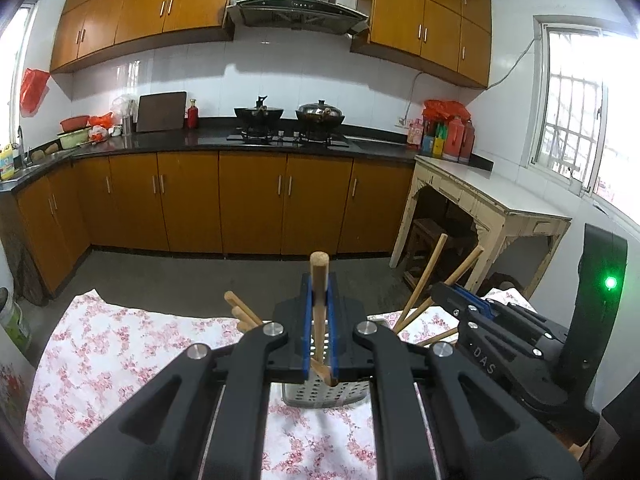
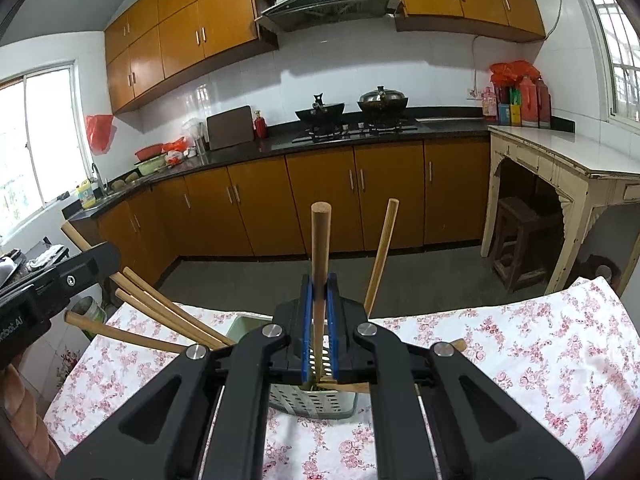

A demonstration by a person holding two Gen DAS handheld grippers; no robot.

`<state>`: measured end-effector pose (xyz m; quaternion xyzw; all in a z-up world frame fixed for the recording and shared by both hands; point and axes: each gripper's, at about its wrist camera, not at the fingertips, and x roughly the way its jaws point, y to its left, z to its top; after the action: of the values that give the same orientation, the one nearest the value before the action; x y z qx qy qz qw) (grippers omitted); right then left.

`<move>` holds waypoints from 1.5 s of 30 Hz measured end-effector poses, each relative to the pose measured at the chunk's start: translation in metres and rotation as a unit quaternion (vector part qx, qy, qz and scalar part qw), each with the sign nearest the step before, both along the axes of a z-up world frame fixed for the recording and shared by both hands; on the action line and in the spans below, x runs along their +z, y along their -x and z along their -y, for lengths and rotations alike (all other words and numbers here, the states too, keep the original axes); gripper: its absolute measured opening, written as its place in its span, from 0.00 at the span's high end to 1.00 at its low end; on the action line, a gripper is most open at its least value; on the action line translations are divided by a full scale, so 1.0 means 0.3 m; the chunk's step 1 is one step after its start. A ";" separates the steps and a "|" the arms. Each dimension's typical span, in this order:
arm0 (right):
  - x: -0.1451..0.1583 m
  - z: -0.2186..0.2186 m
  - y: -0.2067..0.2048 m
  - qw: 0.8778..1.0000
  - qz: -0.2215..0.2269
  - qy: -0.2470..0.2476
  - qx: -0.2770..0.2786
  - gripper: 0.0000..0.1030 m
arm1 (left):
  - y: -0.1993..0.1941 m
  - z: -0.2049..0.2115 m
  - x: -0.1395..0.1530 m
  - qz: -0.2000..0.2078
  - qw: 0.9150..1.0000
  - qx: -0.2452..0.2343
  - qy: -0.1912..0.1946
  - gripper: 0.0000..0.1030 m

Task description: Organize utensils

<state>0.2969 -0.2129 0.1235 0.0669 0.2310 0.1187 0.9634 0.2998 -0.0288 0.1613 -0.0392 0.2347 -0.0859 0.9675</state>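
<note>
So the utensils here are plain light-wood sticks with round handles and rounded ends, chopstick-ish or spoon handles, can't tell which. The left gripper has its jaws pinched tight on one wooden stick that stands nearly upright, its lower end down in the perforated metal holder. Same deal on the other side: the right gripper has its jaws clamped on a second upright stick, bottom end inside that holder.

The holder sits on the desk, on a floral cloth, right below both sets of jaws. It already carries a bunch of other sticks fanning out to the left, plus one leaning stick tilted to the right. What the ends look like down inside is hidden.
</note>
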 end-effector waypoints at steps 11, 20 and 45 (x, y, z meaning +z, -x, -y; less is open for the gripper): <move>0.007 0.011 -0.001 1.000 -0.005 -0.005 -0.015 0.70 | 0.014 -0.023 0.010 0.002 1.000 0.006 0.006 0.78; 0.046 0.026 0.067 0.999 0.026 -0.005 -0.023 0.63 | 0.079 -0.068 0.041 0.018 1.000 0.011 0.016 0.64; -0.226 0.030 0.822 0.992 0.111 0.051 -0.039 0.02 | 0.857 -0.171 -0.370 0.053 0.995 0.064 -0.062 0.04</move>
<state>0.0502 -0.2219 0.0555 0.0129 0.1253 0.0756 0.9892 0.0425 0.0226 0.0502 0.0102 0.1853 -0.0115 0.9826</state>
